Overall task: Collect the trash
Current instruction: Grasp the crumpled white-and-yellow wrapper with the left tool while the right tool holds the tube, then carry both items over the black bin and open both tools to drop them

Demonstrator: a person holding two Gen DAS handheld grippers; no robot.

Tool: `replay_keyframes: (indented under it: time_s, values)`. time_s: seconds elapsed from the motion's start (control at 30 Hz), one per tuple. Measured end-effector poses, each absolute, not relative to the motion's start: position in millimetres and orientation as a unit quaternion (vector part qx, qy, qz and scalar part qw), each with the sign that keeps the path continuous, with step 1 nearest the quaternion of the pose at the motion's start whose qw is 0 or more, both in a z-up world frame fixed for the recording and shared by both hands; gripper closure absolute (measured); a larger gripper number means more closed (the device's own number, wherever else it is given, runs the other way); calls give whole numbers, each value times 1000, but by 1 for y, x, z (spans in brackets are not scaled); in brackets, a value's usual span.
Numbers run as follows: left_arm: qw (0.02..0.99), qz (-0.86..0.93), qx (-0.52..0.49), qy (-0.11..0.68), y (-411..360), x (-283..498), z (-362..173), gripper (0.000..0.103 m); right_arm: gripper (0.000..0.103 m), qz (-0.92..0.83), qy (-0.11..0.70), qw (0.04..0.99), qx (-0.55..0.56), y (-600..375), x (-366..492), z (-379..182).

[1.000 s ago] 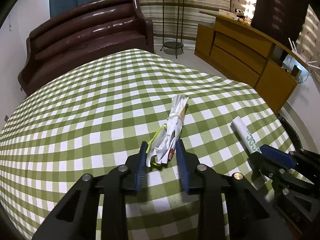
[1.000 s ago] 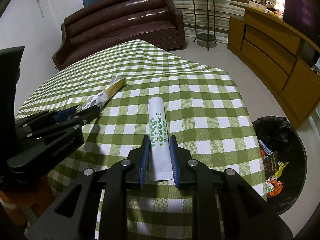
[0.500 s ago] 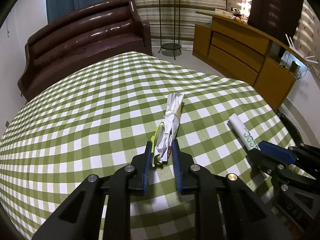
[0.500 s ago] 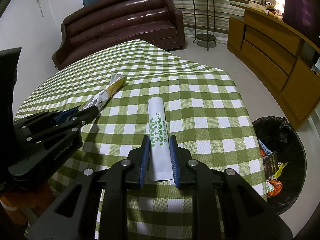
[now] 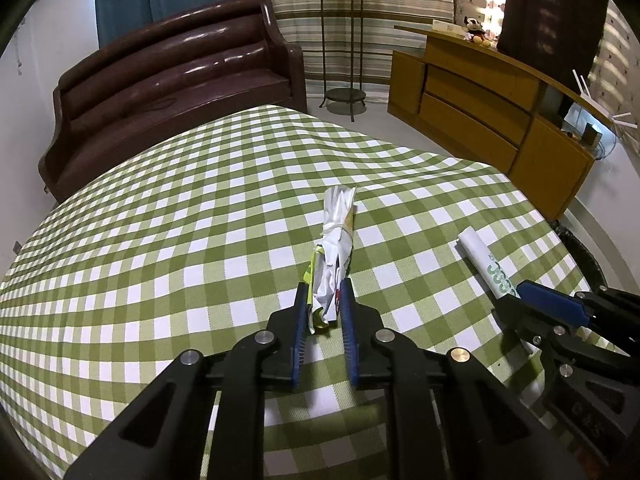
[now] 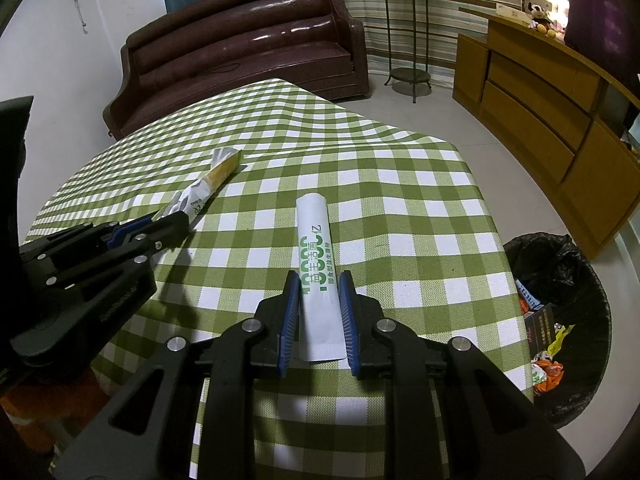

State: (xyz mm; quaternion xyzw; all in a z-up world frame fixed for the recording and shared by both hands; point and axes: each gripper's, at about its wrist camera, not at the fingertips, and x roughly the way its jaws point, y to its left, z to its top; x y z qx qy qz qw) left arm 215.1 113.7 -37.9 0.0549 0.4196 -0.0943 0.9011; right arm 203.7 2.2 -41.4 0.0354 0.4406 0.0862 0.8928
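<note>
A crumpled white and yellow wrapper lies on the green checked tablecloth. My left gripper is shut on its near end, blue pads pressing both sides. The same wrapper and left gripper show at the left of the right wrist view. A white rolled paper packet with green print lies lengthwise on the cloth, and my right gripper is shut on its near half. In the left wrist view the packet and right gripper sit at the right.
A black-bagged trash bin holding several scraps stands on the floor off the table's right edge. A dark brown sofa is beyond the table's far end. A wooden sideboard lines the right wall, with a metal plant stand behind.
My left gripper's jaws have closed from either side of the crumpled wrapper until they pinch it. The right gripper and its paper packet have not moved.
</note>
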Motion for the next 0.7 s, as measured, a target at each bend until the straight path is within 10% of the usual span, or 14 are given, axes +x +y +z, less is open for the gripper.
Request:
replay_keyframes:
  time_s: [0.7]
  values:
    - [907,-80,44,412,125,179,-27,87,83,84,436,895,36,-3,202,-40]
